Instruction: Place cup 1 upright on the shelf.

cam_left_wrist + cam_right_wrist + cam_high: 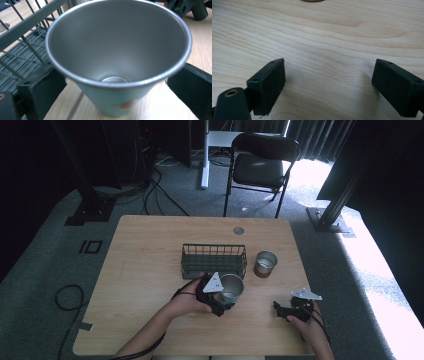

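- A pale wooden desk (150,270) stands on grey carpet in a dim room, with a black folding chair (260,167) beyond its far edge and dark curtains behind.
- The landmark is a dark green wire basket (214,260), low and oblong, near the middle of the desk; nothing can be seen inside it.
- A tapered metal cup with a pale teal outside and a brushed steel inside (117,50) stands upright on the desk just in front of the basket, toward its right end.
- The left claw (218,296) reaches this cup from the near side. Its jaws are spread, one on each side of the cup's lower wall and very near it; whether they already press on it I cannot tell.
- A second cup, plain steel with a darker base (265,263), stands just right of the basket, apart from it and untouched.
- The right claw (286,310) rests low over bare wood, well to the right of and nearer than the basket, jaws wide apart and holding nothing.
- Judgement: the work looks early. Both cups are outside the basket. What seems left is to close on the teal cup, lift it into the basket, then do likewise with the steel one.
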